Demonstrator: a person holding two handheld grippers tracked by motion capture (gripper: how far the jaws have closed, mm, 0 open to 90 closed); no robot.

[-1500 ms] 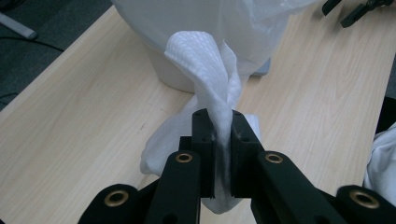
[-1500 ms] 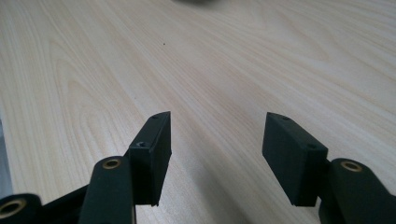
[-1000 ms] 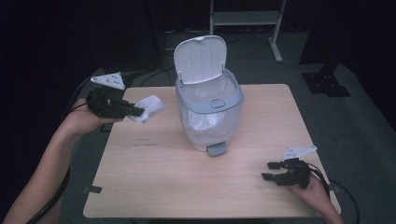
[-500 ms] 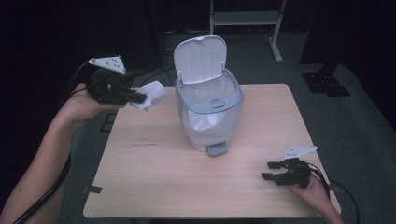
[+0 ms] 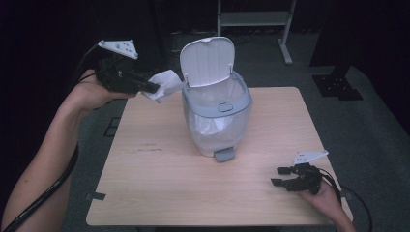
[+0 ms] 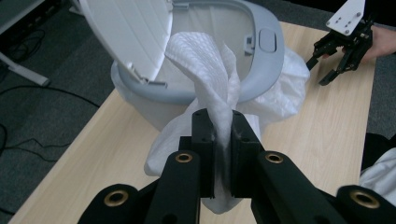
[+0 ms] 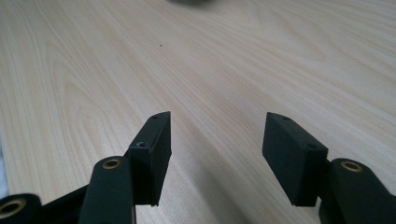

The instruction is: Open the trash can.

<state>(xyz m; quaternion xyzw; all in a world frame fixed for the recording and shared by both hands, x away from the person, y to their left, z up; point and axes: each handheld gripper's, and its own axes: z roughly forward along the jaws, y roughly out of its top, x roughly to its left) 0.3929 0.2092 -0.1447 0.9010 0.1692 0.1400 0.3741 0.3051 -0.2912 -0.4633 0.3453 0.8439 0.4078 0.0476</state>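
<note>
White crumpled tissue (image 6: 210,70), soft and light, sits pinched mid-fold in the left gripper (image 5: 147,88) fingers, just beside the open bin (image 5: 216,113) rim near the bench's far-left corner; right gripper (image 5: 285,177) fingers gape empty.

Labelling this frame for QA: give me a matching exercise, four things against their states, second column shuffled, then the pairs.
Things:
1. left hand-held gripper
2. right hand-held gripper
3. bin lid
4. tissue

States:
A. raised open
B. pinched between jaws, held up beside the bin
C. open, low over the table near its right front corner
D. shut on something white

Pairs: 1-D, 2-C, 3-A, 4-B
</note>
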